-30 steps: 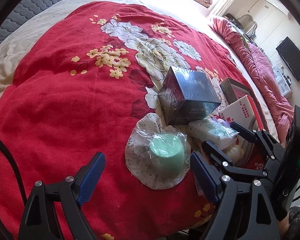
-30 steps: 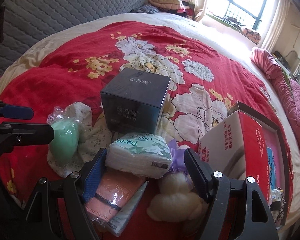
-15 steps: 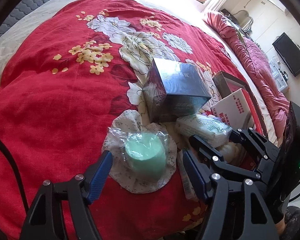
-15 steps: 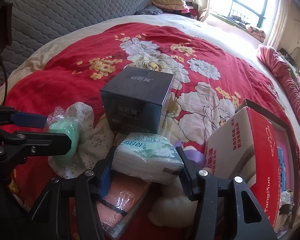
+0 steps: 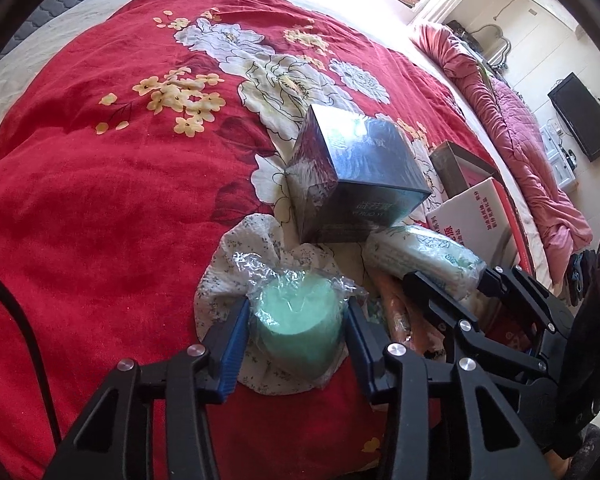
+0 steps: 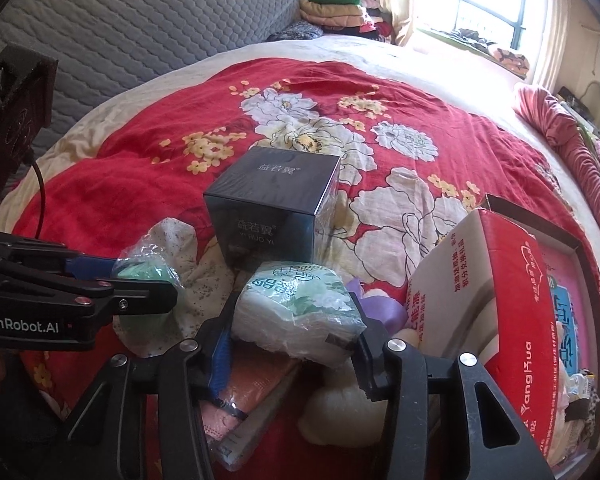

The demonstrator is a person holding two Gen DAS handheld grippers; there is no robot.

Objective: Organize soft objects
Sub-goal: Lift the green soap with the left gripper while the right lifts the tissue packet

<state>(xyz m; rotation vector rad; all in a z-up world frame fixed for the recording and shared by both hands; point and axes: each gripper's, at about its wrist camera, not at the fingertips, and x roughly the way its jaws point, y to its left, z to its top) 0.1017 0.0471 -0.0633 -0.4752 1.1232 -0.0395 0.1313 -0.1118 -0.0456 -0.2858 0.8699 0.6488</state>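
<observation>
Left wrist view: the green wrapped roll (image 5: 296,326) stands on a floral cloth (image 5: 236,256) on the red blanket (image 5: 100,208); my left gripper (image 5: 296,338) has just closed and pinches it. My right gripper (image 6: 294,334) has also been closing and clamps the tissue pack (image 6: 296,308) beside the dark box (image 6: 272,208).

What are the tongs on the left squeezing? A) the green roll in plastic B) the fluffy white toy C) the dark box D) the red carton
A: the left tongs have just been closing, and their blue pads now sit against both sides of the green roll, while the dark box stands apart behind it.
</observation>
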